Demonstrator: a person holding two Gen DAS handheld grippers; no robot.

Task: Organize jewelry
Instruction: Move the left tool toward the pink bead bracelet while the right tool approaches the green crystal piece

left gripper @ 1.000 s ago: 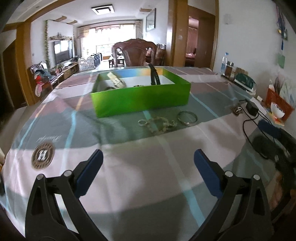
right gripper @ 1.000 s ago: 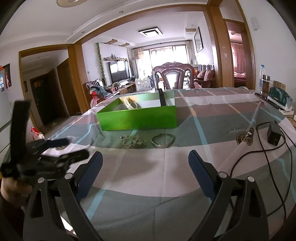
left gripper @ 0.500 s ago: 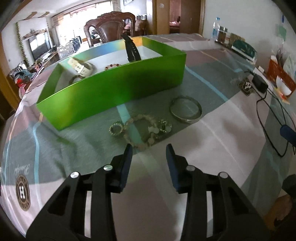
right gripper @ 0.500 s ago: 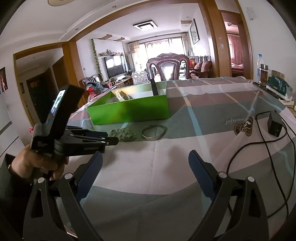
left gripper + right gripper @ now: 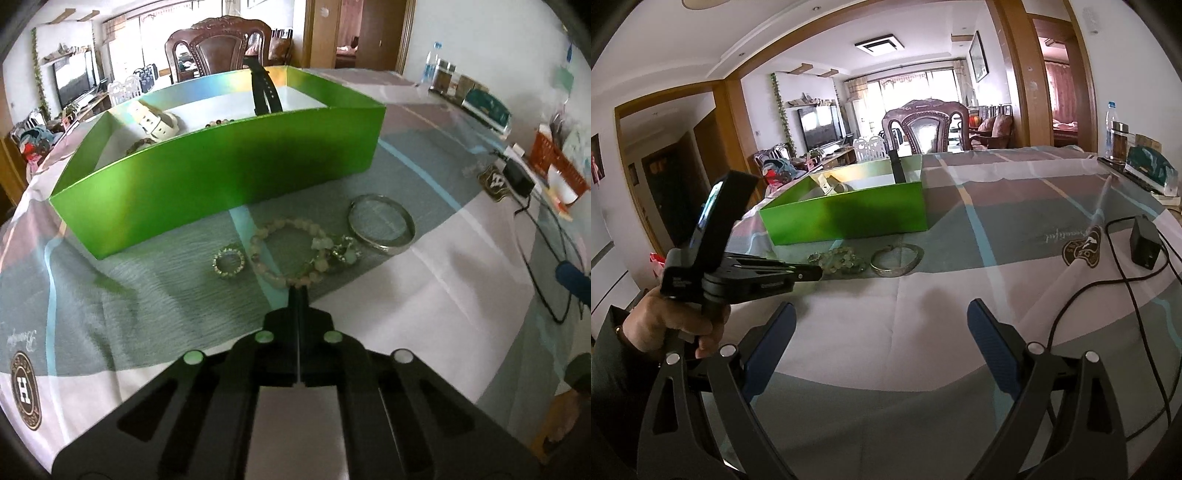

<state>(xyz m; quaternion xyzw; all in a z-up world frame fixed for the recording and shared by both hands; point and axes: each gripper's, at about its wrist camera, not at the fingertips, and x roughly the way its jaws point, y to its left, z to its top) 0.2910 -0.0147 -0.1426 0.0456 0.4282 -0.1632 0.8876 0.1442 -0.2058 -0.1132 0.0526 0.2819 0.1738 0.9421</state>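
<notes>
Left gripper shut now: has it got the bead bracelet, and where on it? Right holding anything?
The left gripper is shut at the near edge of the bead bracelet; whether beads are pinched cannot be told. The right gripper is open and holds nothing.

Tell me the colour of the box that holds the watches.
Bright green box outside, white inside; clearest in the left wrist view.

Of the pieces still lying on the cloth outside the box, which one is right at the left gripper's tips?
The pale beaded bracelet. The shut left gripper meets its near edge, while the small sparkly ring lies to its left and the plain silver bangle lies to its right.
</notes>
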